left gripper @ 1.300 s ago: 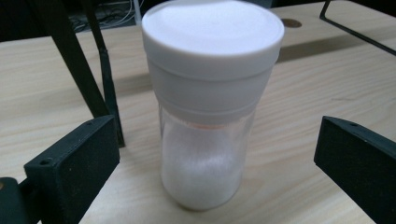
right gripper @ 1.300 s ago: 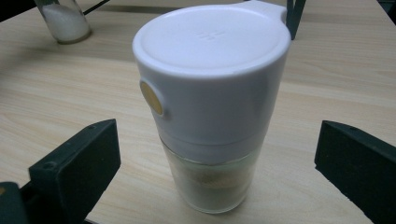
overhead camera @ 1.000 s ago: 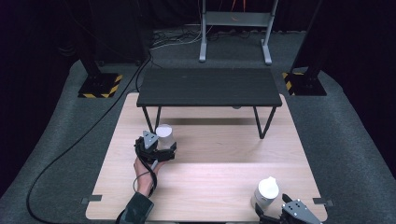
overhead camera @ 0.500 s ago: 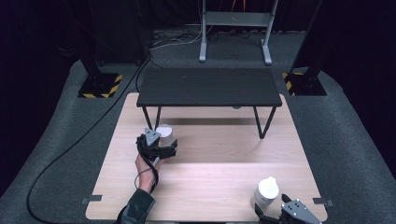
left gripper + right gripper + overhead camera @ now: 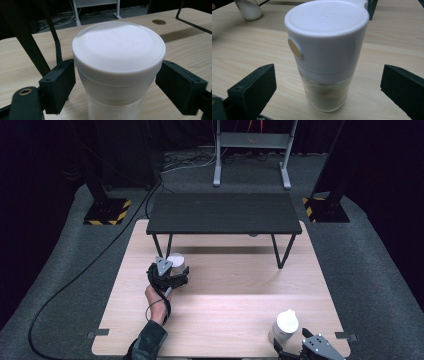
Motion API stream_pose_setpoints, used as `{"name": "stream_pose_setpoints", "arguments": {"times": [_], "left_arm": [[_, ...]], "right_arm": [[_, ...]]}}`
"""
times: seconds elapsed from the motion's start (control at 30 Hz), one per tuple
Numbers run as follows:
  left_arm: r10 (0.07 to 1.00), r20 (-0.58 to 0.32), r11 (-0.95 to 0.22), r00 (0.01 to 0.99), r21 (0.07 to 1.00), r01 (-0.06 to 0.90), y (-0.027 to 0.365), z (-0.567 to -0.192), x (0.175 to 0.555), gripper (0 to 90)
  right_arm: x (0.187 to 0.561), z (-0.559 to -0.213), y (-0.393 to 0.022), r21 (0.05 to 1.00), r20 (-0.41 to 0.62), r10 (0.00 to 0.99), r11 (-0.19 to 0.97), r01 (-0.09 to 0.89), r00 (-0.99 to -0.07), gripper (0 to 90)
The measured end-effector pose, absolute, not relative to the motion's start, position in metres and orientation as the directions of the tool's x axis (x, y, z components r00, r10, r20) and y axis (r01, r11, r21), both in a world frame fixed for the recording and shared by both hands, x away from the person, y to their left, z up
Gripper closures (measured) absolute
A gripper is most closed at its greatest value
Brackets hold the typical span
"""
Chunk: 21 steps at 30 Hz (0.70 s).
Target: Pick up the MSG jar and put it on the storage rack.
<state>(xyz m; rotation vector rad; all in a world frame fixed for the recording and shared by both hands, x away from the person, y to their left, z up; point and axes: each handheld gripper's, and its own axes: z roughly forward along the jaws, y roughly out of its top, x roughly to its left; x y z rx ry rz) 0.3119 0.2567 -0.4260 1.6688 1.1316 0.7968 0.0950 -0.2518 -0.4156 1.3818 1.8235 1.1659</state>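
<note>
Left gripper (image 5: 176,275) upright around white-capped jar (image 5: 118,62)

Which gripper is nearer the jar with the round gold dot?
Right. The right gripper has its fingers open either side of the gold-dot jar. The left gripper is across the table, around the other jar.

The high view looks forward and down from above the near edge of the desk (image 5: 225,320). Each gripper view sits low and very close to its own jar (image 5: 118,62), (image 5: 327,50). All three views share the desk top.
</note>
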Motion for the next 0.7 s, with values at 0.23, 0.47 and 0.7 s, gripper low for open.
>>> {"name": "stream_pose_setpoints", "arguments": {"times": [0.23,0.47,0.7], "left_arm": [[0.929,0.014,-0.134,0.369,0.944,0.303,0.2596,-0.4292,0.311,30.9],[0.927,0.01,-0.131,0.374,0.945,0.301,0.2619,-0.4297,0.3116,33.4],[0.928,0.005,-0.122,0.374,0.949,0.291,0.2635,-0.4326,0.3102,33.8]], "right_arm": [[0.095,-0.4153,-0.2518,0.887,0.06,0.947,0.094,0.453,-0.315,0.0],[0.0943,-0.4152,-0.2515,0.89,0.058,0.947,0.094,0.447,-0.315,0.0],[0.094,-0.4143,-0.2518,0.889,0.055,0.947,0.098,0.447,-0.317,0.0]]}}
